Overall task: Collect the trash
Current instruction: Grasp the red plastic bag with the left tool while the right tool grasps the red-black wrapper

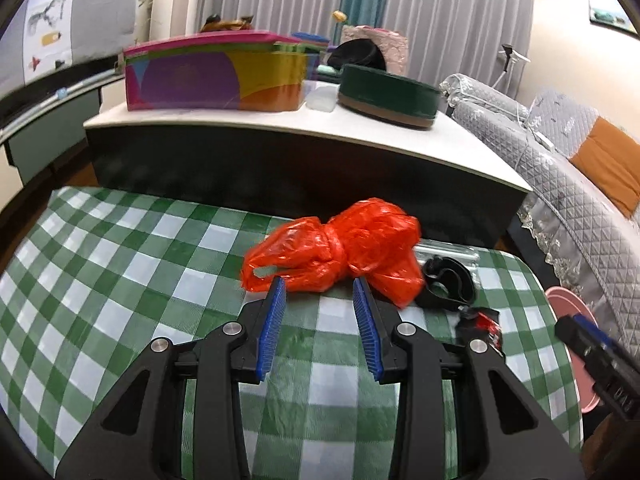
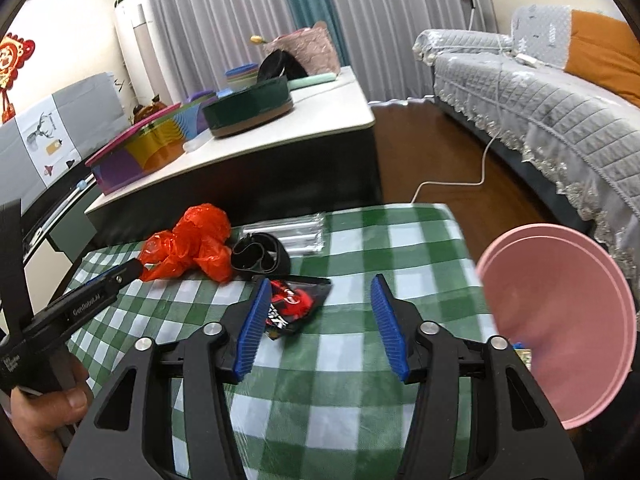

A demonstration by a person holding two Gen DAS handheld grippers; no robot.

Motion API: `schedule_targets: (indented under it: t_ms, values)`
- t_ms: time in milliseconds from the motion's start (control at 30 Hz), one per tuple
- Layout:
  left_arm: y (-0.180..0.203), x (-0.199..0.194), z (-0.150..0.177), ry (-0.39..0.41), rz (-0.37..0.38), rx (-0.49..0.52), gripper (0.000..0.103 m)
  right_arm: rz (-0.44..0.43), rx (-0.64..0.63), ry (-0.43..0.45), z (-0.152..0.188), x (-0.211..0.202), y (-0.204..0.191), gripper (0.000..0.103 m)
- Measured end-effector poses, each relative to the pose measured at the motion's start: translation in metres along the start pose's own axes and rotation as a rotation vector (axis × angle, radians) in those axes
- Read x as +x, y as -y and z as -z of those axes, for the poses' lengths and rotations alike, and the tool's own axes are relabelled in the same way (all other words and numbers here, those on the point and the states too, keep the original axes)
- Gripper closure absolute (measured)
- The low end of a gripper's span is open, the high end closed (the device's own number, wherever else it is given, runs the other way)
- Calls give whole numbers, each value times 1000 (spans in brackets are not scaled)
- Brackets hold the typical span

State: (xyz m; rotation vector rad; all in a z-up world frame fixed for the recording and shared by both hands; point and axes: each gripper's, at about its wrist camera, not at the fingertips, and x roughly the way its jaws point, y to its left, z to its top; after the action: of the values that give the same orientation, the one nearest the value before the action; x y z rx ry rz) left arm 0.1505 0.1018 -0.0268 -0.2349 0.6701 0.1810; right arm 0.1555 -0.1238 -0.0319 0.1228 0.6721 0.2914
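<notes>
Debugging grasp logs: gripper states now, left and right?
Left gripper: open, empty, fingertips at the orange plastic bag.
Right gripper: open, empty, near the snack wrapper.

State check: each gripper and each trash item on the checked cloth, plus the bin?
Left gripper: open, fingers at the bag, not closed on it.
Right gripper: open, holding nothing.
Crumpled orange plastic bag: knotted, lying on cloth.
Red-and-black snack wrapper: flat, beside right fingers.
Round pink plastic bin: tilted, open.

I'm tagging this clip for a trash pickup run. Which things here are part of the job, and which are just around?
Job:
- orange plastic bag
- black-and-red wrapper
- clear plastic packet
- black band
- pink bin

Around:
- colourful box
- green round tin
- sofa
</notes>
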Motion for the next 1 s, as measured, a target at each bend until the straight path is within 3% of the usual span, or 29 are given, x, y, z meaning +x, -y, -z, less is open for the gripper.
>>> schedule_targets:
  t_ms: [300,500,633,733,800,867,1000]
  values:
    - [-24,29,-19,-12,-18,-88,50,-40,10,-69,-2,42,-14,38]
    - [-22,46,-31,-24,10,-86,49,-31,-1,-111,0,60,-18,38]
    - [-22,61,-29,-74,18,-103,49,-25,11,-144,0,67,-16,39]
    - [-20,63,-28,-82,41,-108,60,-24,4,-161,2,69,-18,47]
    - [-16,61,-28,-86,58,-92,75,-24,-6,-167,4,69,-20,56]
    - [-13,57,-27,-83,68,-76,79,-23,-9,-168,5,68,-20,63]
    - [-11,43,-24,-66,75,-69,96,-25,2,-163,6,61,-18,67]
